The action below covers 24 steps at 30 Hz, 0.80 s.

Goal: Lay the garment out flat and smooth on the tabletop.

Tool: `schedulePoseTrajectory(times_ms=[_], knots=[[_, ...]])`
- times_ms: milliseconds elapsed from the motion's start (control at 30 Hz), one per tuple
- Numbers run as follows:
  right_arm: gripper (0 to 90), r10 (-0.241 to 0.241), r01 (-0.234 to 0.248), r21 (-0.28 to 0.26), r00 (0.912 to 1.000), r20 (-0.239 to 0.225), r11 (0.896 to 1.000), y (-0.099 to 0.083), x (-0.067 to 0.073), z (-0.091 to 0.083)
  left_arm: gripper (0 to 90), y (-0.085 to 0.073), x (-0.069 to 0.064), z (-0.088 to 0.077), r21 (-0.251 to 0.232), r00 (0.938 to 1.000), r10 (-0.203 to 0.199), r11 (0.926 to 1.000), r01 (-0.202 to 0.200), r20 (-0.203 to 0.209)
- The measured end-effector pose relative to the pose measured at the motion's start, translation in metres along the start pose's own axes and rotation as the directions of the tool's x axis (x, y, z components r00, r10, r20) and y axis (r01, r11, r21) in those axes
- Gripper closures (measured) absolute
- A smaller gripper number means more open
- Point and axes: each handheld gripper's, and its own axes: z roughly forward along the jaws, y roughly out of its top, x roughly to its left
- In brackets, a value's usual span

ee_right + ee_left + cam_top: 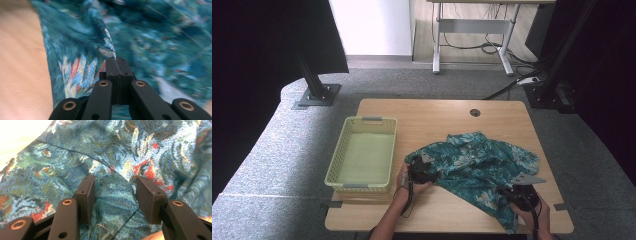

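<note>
Both hands enter from the near table edge. Right gripper (116, 61) has its 2 black jaws pressed together on a fold of the teal floral-print fabric shirt (477, 162) at its near right hem. Left gripper (113, 192) stands with jaws apart, a hump of cloth between them, pads not pressing. Shirt lies crumpled on the light wooden table (432, 117), right of the pale yellow-green perforated plastic basket (362, 152).
</note>
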Motion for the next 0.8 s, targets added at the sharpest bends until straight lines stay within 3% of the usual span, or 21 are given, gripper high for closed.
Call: schedulePoseTrajectory(times_ms=[100,167,233,333,433,500,567,667,767,800], knots=[[88.5,0.047,-0.046,0.015,0.9989,-0.007,0.999,-0.001,-0.018,0.007,50.5,0.0,0.003,0.0,-0.001,0.9999,-0.013,0.9999,0.013,0.011],[84.0,0.042,-0.041,0.045,0.9991,-0.009,0.998,-0.003,-0.021,0.014,50.4,0.0,0.003,0.0,0.0,0.9999,-0.01,0.9999,0.01,0.009],[63.6,0.023,-0.025,0.068,0.9993,0.029,0.997,-0.005,-0.018,0.022,50.1,0.0,0.002,0.0,0.0,1.0,-0.008,1.0,0.008,0.005],[48.4,0.019,-0.02,0.025,0.9978,0.063,0.999,-0.006,-0.009,0.019,49.4,0.0,0.001,0.0,-0.001,1.0,-0.008,1.0,0.008,0.003],[46.8,0.0,0.002,-0.028,0.9979,0.065,1.0,-0.003,0.0,0.007,49.3,0.0,0.001,0.0,0.0,1.0,-0.008,1.0,0.008,0.003],[46.9,-0.044,0.044,-0.068,0.999,0.013,0.997,0.0,0.012,-0.005,49.3,0.0,0.001,0.0,0.0,1.0,-0.007,1.0,0.007,0.001],[46.9,-0.085,0.082,-0.066,0.9957,-0.037,0.994,0.0,0.022,-0.01,49.2,0.0,0.001,0.0,0.001,1.0,-0.003,1.0,0.003,-0.003],[45.7,-0.147,0.146,-0.015,0.9845,-0.095,0.989,-0.002,0.037,-0.005,48.9,0.001,0.0,0.001,0.002,0.9999,0.0,1.0,0.0,-0.012],[45.8,-0.181,0.188,0.053,0.9777,-0.106,0.981,-0.006,0.045,0.009,48.7,0.002,-0.001,0.002,0.004,0.9998,0.003,1.0,-0.003,-0.018],[45.8,-0.181,0.188,0.053,0.9777,-0.106,0.981,-0.006,0.045,0.009,48.7,0.002,-0.001,0.002,0.007,0.9998,0.006,1.0,-0.006,-0.02]])
